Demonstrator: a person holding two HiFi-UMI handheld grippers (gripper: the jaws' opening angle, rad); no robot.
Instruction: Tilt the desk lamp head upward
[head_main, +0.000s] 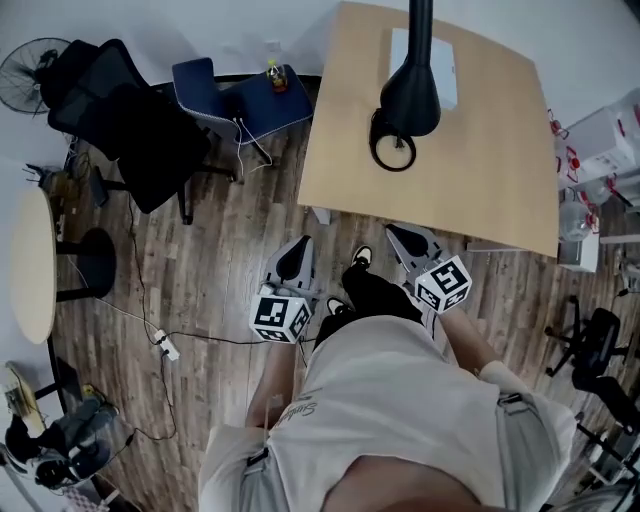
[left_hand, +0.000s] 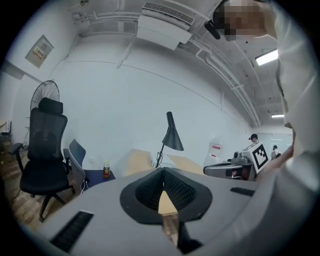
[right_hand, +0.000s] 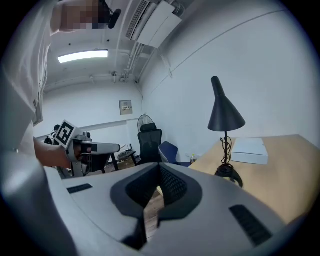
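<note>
As desk lamp (head_main: 410, 95) stands, jaws meet

A light wooden desk (head_main: 500, 170) carries a black desk lamp (head_main: 410, 95), its round base near the front left corner, and a flat white box (head_main: 446, 70) behind it. On the plank floor (head_main: 200, 260) stand a black office chair (head_main: 130, 120), a blue chair (head_main: 235, 100) and a round table (head_main: 30, 265), with a white power strip (head_main: 165, 345) lying between them.

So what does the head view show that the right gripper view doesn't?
Only the head view shows the round table and the person's shoes. Only the right gripper view shows the ceiling light and air conditioner. Both show the lamp, desk, white box and black chair.
</note>
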